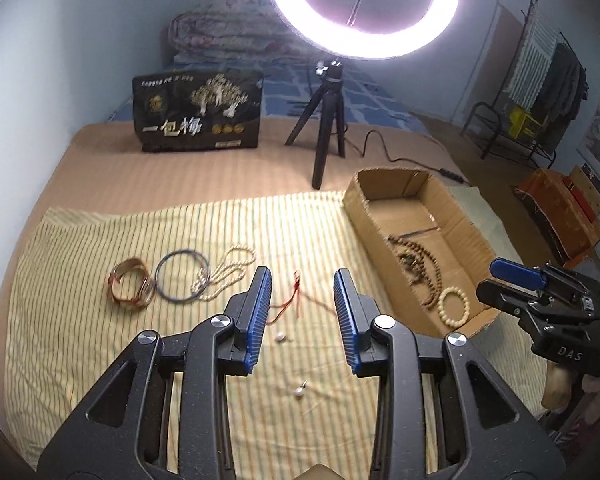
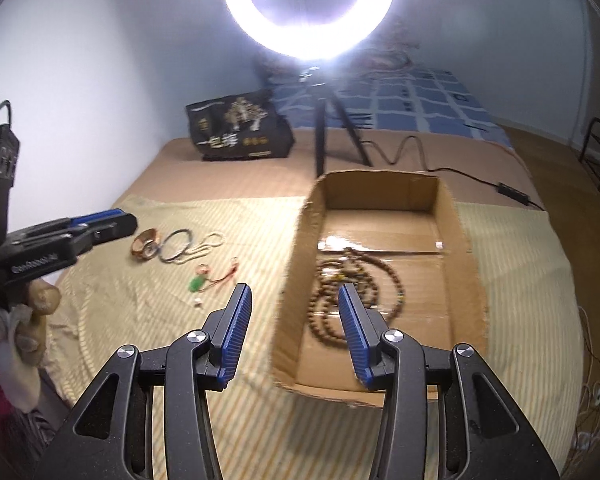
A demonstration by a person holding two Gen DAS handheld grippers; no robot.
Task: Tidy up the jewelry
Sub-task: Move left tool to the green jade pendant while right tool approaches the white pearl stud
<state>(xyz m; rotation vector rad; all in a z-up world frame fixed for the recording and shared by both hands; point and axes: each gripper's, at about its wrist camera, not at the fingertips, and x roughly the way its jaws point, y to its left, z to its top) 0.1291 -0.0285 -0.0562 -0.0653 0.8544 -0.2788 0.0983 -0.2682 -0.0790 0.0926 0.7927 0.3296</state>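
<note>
A: Reporting from the box (image 1: 456, 216). Inside it a dark bead string (image 2: 356, 292) is lying coiled on the floor, and a pale bead bracelet (image 1: 454, 306) is resting at the near end. Left of the box, on the striped cloth (image 1: 100, 240), the rest is waiting: a red cord (image 1: 296, 296) nearest the box, a pearl string (image 1: 224, 276) beyond it, then a dark ring (image 1: 182, 276), then a wrapped bangle (image 1: 130, 284) farthest off.

B: And the tongs?

A: The left gripper (image 1: 302, 316) is hovering released over the red cord, nothing between the pads. The right gripper (image 2: 294, 332) is also standing released, straddling the box's left wall, gripping nothing.

B: How are the pieces likely handling?

A: By my judgement all are light. The cord and pearl string are looking limp, so they are likely sagging and trailing when lifted; pinching a bunched stretch is looking safest. The ring and bangle are appearing stiff, so I am advising a pinch across the rim. Beads are probably slippery against the ribbed pads.

B: Anything obscured?

A: Two small pale items (image 1: 280, 337) are lying near the left pads, left of the box, too small to identify. A green piece (image 2: 196, 283) by the cord is showing only in the right view, blurred. The left pads are covering part of the cord, and the right pad is hiding part of the dark string
</note>
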